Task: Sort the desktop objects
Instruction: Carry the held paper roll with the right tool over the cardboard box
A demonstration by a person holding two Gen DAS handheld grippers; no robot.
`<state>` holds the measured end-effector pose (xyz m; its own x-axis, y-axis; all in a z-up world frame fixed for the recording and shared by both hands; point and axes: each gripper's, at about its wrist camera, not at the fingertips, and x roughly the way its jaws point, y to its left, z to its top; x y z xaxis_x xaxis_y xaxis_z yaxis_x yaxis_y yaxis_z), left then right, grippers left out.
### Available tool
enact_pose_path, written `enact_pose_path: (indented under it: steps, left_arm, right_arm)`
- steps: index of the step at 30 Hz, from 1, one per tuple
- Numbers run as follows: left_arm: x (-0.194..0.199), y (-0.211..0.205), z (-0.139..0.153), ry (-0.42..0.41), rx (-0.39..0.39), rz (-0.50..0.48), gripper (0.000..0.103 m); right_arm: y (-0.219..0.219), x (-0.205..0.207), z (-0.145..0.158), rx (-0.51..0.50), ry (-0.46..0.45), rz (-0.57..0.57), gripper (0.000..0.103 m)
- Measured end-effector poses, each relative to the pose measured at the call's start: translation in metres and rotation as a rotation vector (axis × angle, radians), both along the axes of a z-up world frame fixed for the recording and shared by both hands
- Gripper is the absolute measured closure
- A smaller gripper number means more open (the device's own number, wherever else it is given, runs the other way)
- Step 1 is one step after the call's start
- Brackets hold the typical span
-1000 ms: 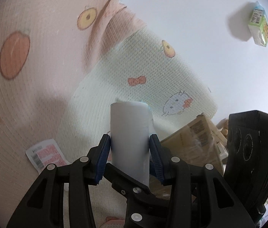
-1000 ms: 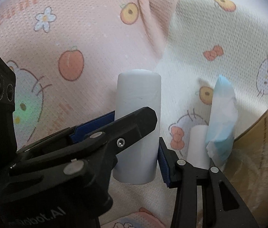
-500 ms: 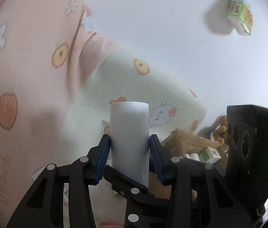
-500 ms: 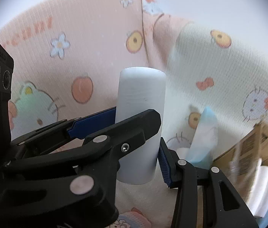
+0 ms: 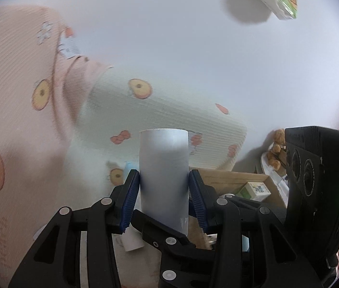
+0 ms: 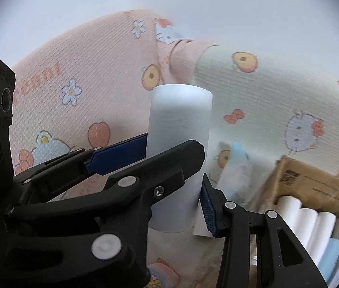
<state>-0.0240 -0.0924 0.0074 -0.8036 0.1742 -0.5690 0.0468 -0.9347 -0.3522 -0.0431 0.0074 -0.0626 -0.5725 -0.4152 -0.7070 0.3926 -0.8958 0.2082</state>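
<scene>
A white roll (image 5: 164,180) is pinched at mid-frame between the blue pads of the left gripper (image 5: 164,198); in the right wrist view the same roll appears clamped by the right gripper (image 6: 176,180) as well. The carrying step is judged to be in hand. A cardboard box (image 6: 313,180) holding similar rolls is seen at lower right; next, the roll must be brought over it and released.

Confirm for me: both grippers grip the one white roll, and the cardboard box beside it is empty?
Not empty. In the right wrist view the cardboard box holds several white rolls. Both the left gripper and right gripper do grip the white roll.
</scene>
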Motion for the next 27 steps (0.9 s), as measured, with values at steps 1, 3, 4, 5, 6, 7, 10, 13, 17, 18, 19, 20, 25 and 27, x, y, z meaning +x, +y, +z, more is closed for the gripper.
enact_pose_path:
  steps: [1, 3, 4, 5, 6, 7, 10, 13, 17, 18, 19, 20, 25, 27]
  left_arm:
    - [-0.003, 0.004, 0.002, 0.000, -0.005, -0.007, 0.057]
    - [-0.009, 0.015, 0.005, -0.005, -0.020, -0.025, 0.057]
    - [-0.012, 0.021, 0.007, -0.007, -0.027, -0.032, 0.057]
    - [-0.015, 0.027, 0.008, -0.008, -0.036, -0.040, 0.057]
    - [-0.018, 0.035, 0.009, -0.008, -0.048, -0.051, 0.057]
    - [-0.021, 0.043, 0.010, -0.006, -0.061, -0.062, 0.057]
    - [-0.028, 0.060, 0.009, -0.011, -0.078, -0.090, 0.057]
    - [-0.034, 0.078, 0.003, -0.027, -0.081, -0.124, 0.057]
    - [-0.040, 0.095, -0.007, -0.054, -0.086, -0.161, 0.057]
    - [-0.041, 0.098, -0.009, -0.058, -0.085, -0.169, 0.057]
    - [-0.044, 0.100, -0.011, -0.064, -0.081, -0.177, 0.057]
    - [-0.045, 0.104, -0.013, -0.073, -0.076, -0.187, 0.057]
    - [-0.060, 0.120, -0.017, -0.140, -0.069, -0.243, 0.057]
    - [-0.070, 0.131, -0.018, -0.178, -0.069, -0.274, 0.057]
  right_arm:
    - [0.005, 0.000, 0.002, -0.002, 0.003, -0.007, 0.061]
    - [0.015, 0.001, 0.005, -0.015, 0.011, -0.020, 0.061]
    - [0.023, 0.001, 0.007, -0.027, 0.015, -0.028, 0.061]
    - [0.027, 0.002, 0.008, -0.034, 0.014, -0.034, 0.061]
    - [0.034, 0.002, 0.009, -0.042, 0.014, -0.043, 0.061]
    - [0.040, 0.003, 0.010, -0.051, 0.014, -0.054, 0.061]
    - [0.059, 0.006, 0.010, -0.085, 0.014, -0.091, 0.061]
    - [0.078, 0.010, 0.007, -0.101, 0.009, -0.126, 0.061]
    - [0.097, 0.013, -0.002, -0.115, -0.015, -0.143, 0.061]
    - [0.100, 0.014, -0.005, -0.115, -0.023, -0.148, 0.061]
    - [0.104, 0.014, -0.006, -0.112, -0.028, -0.154, 0.061]
    - [0.107, 0.015, -0.008, -0.109, -0.034, -0.160, 0.061]
    - [0.130, 0.016, -0.018, -0.174, -0.084, -0.184, 0.061]
    - [0.140, 0.018, -0.020, -0.178, -0.094, -0.203, 0.061]
